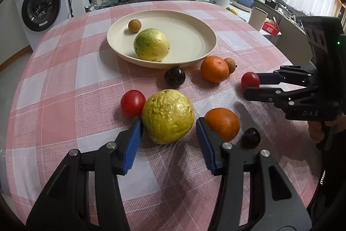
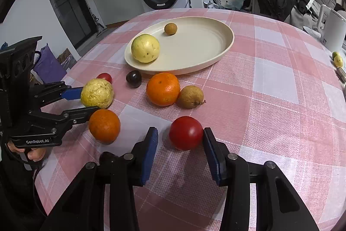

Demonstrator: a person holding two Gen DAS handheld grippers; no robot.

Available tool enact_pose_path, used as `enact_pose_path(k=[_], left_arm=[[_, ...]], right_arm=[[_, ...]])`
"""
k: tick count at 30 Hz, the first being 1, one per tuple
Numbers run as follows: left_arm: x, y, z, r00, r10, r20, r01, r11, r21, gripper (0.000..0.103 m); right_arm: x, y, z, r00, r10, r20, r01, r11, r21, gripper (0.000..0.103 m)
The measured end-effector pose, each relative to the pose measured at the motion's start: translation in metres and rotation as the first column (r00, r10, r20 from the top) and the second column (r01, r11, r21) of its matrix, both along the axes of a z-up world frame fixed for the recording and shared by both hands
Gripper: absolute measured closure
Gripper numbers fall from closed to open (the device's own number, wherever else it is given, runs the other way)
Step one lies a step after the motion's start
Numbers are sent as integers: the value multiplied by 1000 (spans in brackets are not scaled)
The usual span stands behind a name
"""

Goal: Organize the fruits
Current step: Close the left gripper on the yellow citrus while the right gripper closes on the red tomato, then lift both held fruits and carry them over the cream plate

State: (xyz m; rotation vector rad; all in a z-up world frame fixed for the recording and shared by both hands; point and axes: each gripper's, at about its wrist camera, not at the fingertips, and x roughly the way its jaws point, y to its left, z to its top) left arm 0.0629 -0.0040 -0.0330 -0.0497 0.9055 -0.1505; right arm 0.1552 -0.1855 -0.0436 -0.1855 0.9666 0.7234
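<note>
Two fruits are home on the cream plate (image 1: 201,51) at the far middle of the checked tablecloth (image 1: 64,83): a small brown longan (image 1: 134,25) at its far left and a smooth yellow-green guava (image 1: 151,44) on its near side. Everything else waits on the cloth, so by my reckoning the job is barely started.

Sweeping left to right across the near cloth in the left wrist view: a red tomato (image 1: 132,103) sits touching a wrinkled yellow guava (image 1: 168,116), and the left gripper (image 1: 168,140) is spread wide around that guava, one blue pad touching its left flank, the other a little clear on the right (nothing squeezed yet, as far as I can judge). Beyond it, just short of the plate, lies a dark cherry (image 1: 174,76). Next comes a near orange (image 1: 222,123) just outside the right-hand pad, with a second dark cherry (image 1: 250,138) beside it. Farther back, a far orange (image 1: 214,69) touches a brown longan with a stem (image 1: 230,65).

Over to the right: the right gripper (image 2: 180,144) stands open around a second red tomato (image 2: 186,133), which sits hard against the right-hand pad with a clear gap to the left one. Seven fruits left, then, and both grippers look poised to close.
</note>
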Motion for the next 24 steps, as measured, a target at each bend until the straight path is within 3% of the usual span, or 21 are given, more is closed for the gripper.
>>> enact_pose_path(k=[8,24], left_arm=[[0,-2,-1,1000,-3,16,3,1000,10,59],[-7,6,13,997,11,75,-10,1000,-13,59]], right_arm=[[1,-1,0,1000,-10,16,10,1000,-17,70],[-3,-6,10,998,-11,66,11,1000,9,72]])
